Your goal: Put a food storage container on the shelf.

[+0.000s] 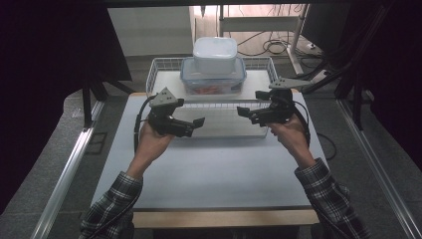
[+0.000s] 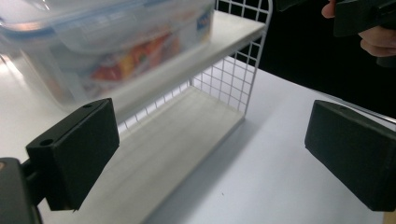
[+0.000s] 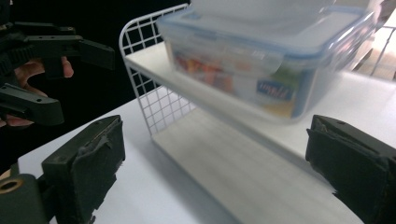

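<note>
Both jaws spread and empty, the left hand-held gripper [image 1: 191, 124] and right hand-held gripper [image 1: 248, 113] hover mid-frame before the wire shelf [image 1: 161, 67]. Likely approach: next, closing on the blue-rimmed food container [image 1: 213, 79] at upper centre.

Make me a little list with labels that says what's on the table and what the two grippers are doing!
table: white table
rack: white wire rack with two wooden shelves, at the far side
big box: clear food container with blue-edged lid on the top shelf, colourful contents inside
small box: white lidded container stacked on the big one
left gripper: open, empty, facing the rack
right gripper: open, empty, facing the rack
</note>
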A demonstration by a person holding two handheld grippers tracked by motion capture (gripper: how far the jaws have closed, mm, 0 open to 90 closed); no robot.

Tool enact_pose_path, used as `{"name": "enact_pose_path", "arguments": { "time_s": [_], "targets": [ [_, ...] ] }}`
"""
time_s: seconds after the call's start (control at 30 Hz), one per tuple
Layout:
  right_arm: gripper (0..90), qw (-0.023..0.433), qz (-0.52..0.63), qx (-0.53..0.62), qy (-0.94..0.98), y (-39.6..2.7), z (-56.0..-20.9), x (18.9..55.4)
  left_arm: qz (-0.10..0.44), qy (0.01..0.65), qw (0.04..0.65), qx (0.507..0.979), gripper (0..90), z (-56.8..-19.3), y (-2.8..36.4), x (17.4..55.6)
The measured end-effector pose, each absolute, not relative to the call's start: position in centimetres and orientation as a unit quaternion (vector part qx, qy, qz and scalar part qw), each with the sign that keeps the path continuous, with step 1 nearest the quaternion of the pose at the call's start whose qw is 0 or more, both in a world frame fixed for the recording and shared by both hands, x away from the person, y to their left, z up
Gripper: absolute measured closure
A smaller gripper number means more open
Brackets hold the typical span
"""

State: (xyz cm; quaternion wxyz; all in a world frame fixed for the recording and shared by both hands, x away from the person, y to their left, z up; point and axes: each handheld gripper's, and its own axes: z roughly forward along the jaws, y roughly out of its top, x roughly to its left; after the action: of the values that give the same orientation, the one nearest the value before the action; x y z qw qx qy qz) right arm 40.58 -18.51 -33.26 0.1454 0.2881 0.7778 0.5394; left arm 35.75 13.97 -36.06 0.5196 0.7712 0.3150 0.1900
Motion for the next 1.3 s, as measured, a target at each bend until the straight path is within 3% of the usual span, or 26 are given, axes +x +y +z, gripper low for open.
{"name": "enact_pose_path", "arguments": {
  "time_s": [0.73, 1.3],
  "targets": [
    [2.6, 0.143, 0.532, 0.273, 0.789, -18.7, -37.9, 37.7, 0.173, 0.283, 0.522, 0.785, 2.7, -40.8, 13.1, 32.5],
    [1.7, 0.149, 0.513, 0.284, 0.797, -19.4, -39.4, 36.0, 0.161, 0.288, 0.516, 0.79, 2.3, -42.8, 12.7, 30.9]
  ]
}}
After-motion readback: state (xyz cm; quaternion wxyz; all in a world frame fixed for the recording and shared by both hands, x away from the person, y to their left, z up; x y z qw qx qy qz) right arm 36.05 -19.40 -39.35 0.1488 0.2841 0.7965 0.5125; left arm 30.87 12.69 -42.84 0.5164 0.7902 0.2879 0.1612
